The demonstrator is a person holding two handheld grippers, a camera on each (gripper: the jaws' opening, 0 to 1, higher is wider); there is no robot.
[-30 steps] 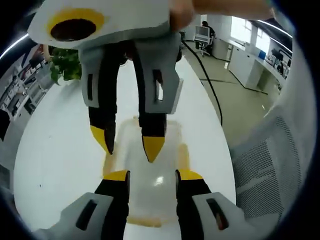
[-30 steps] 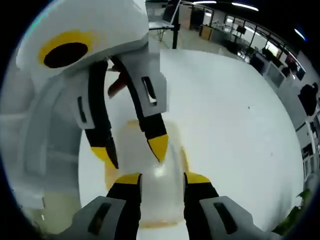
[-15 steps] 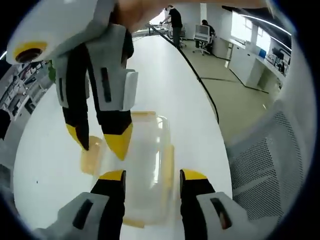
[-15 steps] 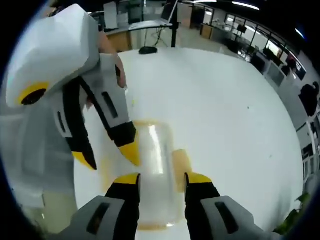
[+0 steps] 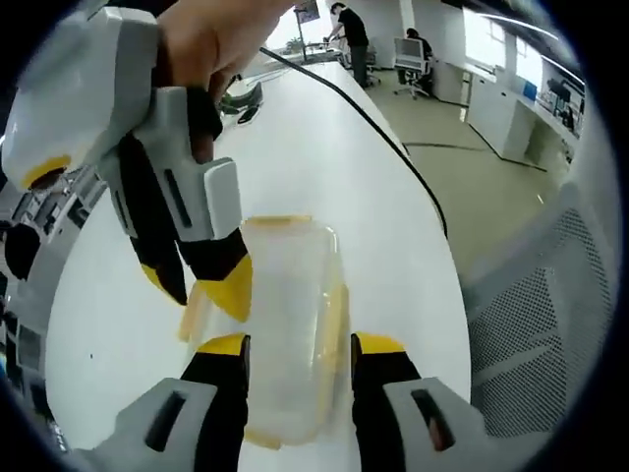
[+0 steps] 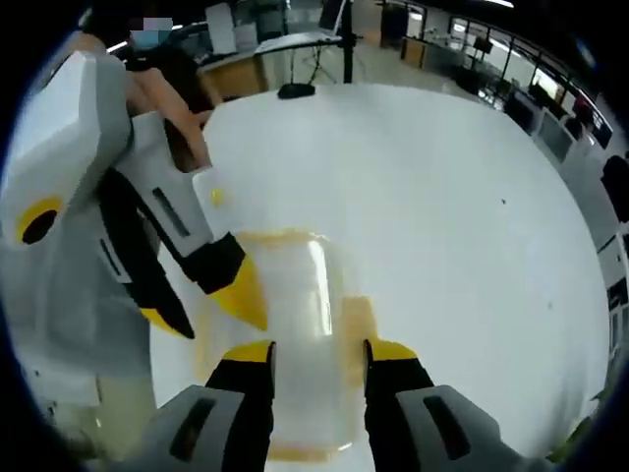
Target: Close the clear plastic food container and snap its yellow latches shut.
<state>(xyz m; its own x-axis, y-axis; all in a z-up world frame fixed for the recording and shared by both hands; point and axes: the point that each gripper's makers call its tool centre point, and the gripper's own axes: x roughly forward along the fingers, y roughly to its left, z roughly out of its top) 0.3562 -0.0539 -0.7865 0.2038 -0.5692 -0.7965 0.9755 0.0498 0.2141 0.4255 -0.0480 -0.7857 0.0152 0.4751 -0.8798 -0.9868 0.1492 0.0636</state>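
Note:
The clear plastic container [image 5: 285, 305] lies flat on the white table [image 5: 324, 157] with its lid on top. Yellow latches [image 5: 334, 315] show along its sides and ends. My left gripper [image 5: 301, 346] is open, its yellow-tipped jaws hovering over the container's near half. My right gripper [image 5: 201, 290], held by a hand, points down at the container's left edge with its jaws apart. In the right gripper view the container [image 6: 295, 315] sits under my open right gripper [image 6: 317, 352]. A yellow latch [image 6: 356, 320] sticks out beside the right jaw, and the left gripper [image 6: 204, 313] reaches in over the container's left rim.
A black cable [image 5: 383, 123] runs along the table toward its right edge. A grey mesh chair [image 5: 531, 334] stands off that edge. A dark object [image 6: 295, 91] rests at the table's far end. Desks and people are far behind.
In each view the other gripper has slid from above the container's middle to its left edge. Both cameras have shifted slightly; the container stays put.

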